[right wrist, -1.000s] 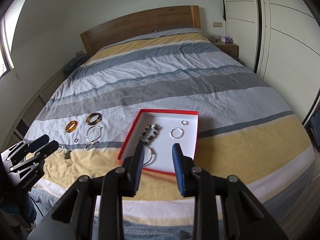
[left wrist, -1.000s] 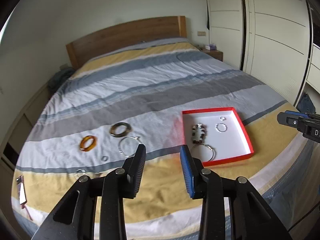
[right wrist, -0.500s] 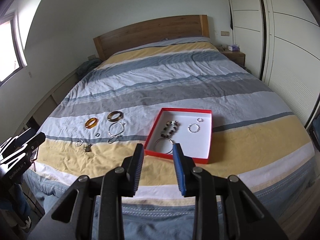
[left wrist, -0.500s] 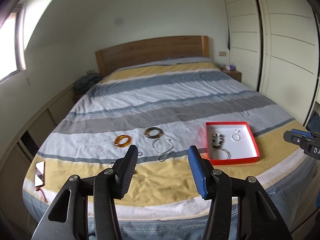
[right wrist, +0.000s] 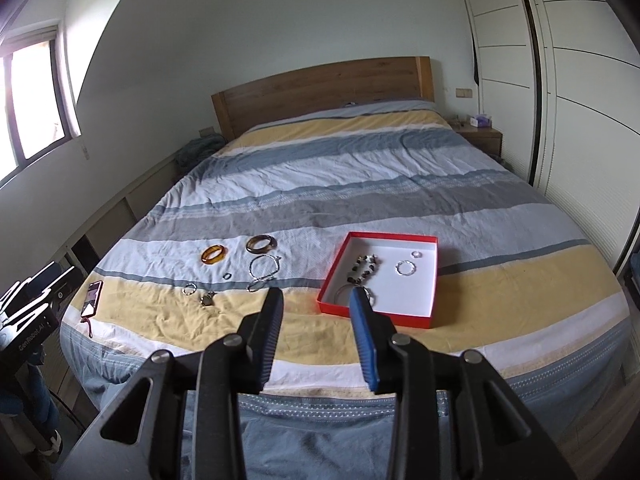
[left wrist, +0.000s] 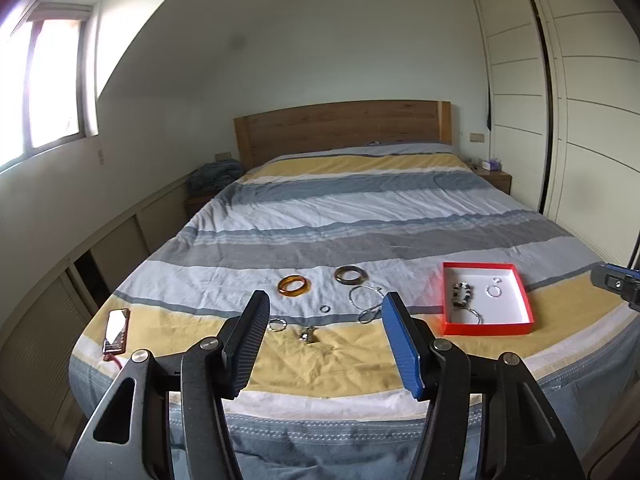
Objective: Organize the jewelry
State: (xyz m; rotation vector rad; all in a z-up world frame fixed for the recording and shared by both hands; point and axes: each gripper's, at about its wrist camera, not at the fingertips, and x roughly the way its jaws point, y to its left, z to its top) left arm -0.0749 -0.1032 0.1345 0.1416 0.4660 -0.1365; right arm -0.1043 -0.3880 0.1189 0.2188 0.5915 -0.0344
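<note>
I have both tools held back from the foot of the bed (left wrist: 360,216), above its near edge. My left hand-held gripper (left wrist: 324,308) is spread wide with nothing between its fingers; my right hand-held gripper (right wrist: 316,300) is open a little less wide and is also empty.

The jewelry lies in two groups on the striped cover. To the right sits the red box (right wrist: 434,276), white inside. In it I see a dark beaded bracelet (right wrist: 363,269), a thin hoop (right wrist: 345,292) at the near end that is partly hidden behind my right fingertip, a small silver ring-shaped piece (right wrist: 405,268) and a tiny ring (right wrist: 417,254) near the far corner.

Left of the box, well apart from it, the loose pieces rest on the cover: an amber bangle (left wrist: 294,285), a brown bangle (left wrist: 351,274) just to its right, a silver chain bracelet (left wrist: 366,294) in front of that, a small dark ring (left wrist: 325,309), a silver beaded ring (left wrist: 277,324) and a small metal charm (left wrist: 308,334) on the yellow stripe. The charm is too small for me to make out its shape.

A phone (left wrist: 116,330) lies near the bed's left corner.
</note>
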